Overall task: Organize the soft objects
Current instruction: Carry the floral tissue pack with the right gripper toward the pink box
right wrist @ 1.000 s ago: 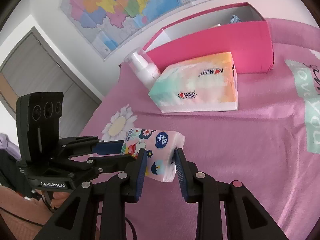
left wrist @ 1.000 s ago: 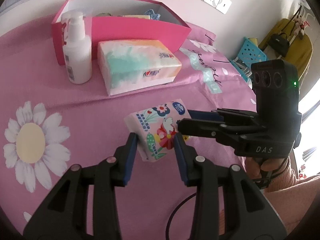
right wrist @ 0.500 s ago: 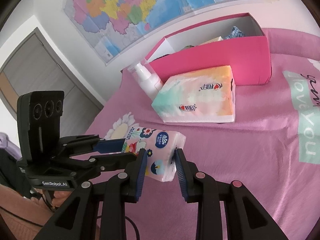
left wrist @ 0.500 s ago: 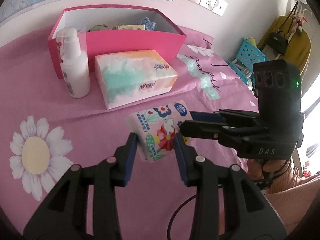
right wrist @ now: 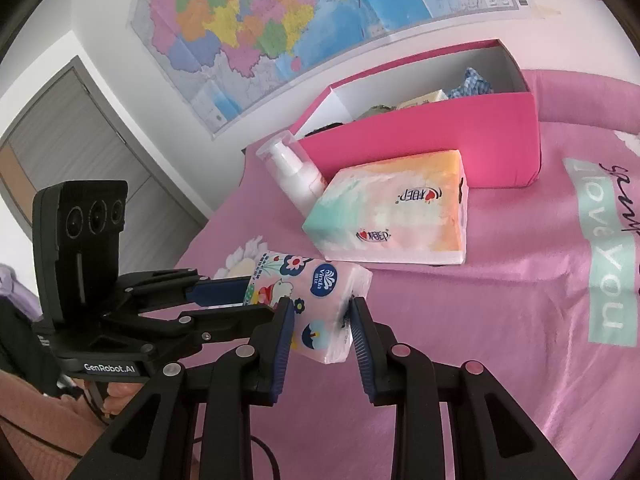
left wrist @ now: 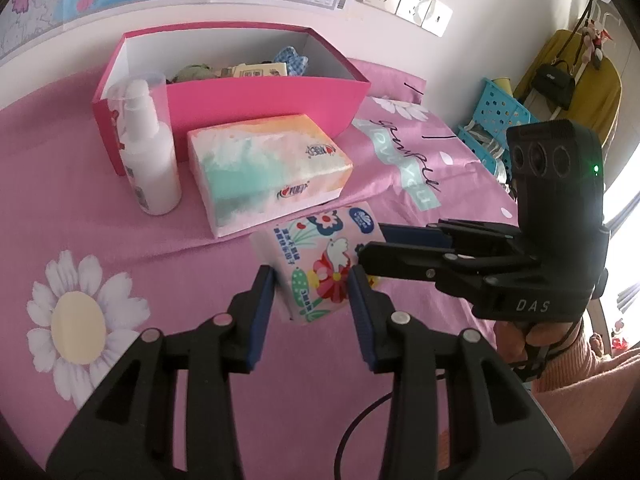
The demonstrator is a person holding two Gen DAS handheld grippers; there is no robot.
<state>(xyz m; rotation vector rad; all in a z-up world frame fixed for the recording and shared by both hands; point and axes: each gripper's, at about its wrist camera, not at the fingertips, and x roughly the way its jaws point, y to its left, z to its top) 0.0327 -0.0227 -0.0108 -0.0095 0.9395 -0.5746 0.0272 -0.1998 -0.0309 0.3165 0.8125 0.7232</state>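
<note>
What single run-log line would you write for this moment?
left claw: shut on floral tissue pack | right claw: shut on floral tissue pack | pack: lifted above pink bedspread | pink box: open

floral tissue pack (right wrist: 320, 312) clamped by right hand-held gripper (right wrist: 320, 320) (left hand-held gripper (right wrist: 256, 300) gripping too), pink bedsheet (right wrist: 500, 320)

box contents (left wrist: 240, 70): mostly hidden | map (right wrist: 280, 20): cropped, text unreadable

Bright, soft daylight from a blown-out window (left wrist: 628, 216); strong fisheye curvature, dark vignetted corners; focus sharp throughout.
</note>
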